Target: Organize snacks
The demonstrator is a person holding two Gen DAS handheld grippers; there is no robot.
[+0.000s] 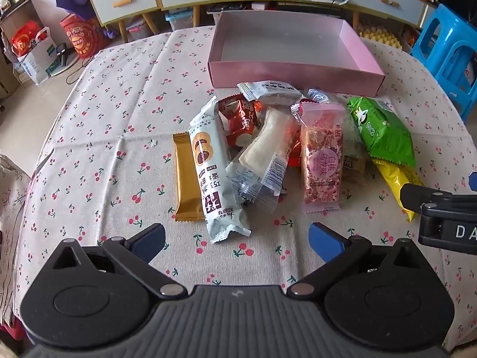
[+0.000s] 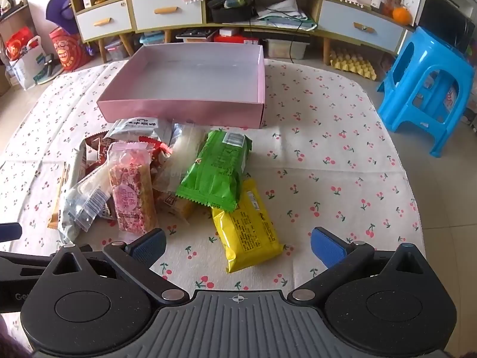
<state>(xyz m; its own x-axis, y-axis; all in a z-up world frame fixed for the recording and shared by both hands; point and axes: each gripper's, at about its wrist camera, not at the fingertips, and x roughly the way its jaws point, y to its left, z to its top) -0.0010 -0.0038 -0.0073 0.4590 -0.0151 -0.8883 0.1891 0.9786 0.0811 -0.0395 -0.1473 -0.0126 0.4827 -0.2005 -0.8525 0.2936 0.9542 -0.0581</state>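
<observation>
Left cam only: gold wafer pack at pile's left edge, beside grey choc-biscuit pack. L gripper spread, holding nothing. Pink peach-oolong bar mid-pile, green pack overlapping yellow pack. R gripper spread, just short of yellow pack. Pink box behind the pile; bare cherry tablecloth right

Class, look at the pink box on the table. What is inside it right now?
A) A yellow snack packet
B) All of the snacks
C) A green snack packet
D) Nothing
D: the pink box shows only its bare floor, while the snack pile lies on the tablecloth in front of it.
</observation>
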